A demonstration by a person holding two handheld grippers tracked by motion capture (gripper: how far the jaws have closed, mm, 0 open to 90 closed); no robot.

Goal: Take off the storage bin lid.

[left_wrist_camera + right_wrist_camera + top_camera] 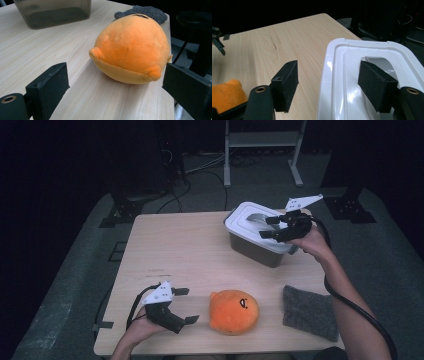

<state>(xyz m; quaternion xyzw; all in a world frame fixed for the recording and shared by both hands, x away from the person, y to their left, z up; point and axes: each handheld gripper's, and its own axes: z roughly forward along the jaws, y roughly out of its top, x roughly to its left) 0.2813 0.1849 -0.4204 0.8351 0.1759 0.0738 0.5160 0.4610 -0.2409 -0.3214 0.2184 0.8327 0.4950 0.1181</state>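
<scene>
An orange plush toy (233,311) lies near the table's front edge, and it looms large in the left gripper view (132,47). My left gripper (187,306) is open just left of the toy, its jaws (117,75) spread wide toward it without touching. A dark translucent box with a white lid (257,232) stands at the back right. My right gripper (267,228) hovers open over the lid's near edge; one jaw is above the lid's recessed handle (377,62), the other is outside the lid's rim (329,82).
A grey felt cloth (310,312) lies at the front right, just beyond the toy (142,11). The light wooden table (175,245) ends close to the toy's right side. Behind the table are a metal stand's legs (260,150) and floor cables.
</scene>
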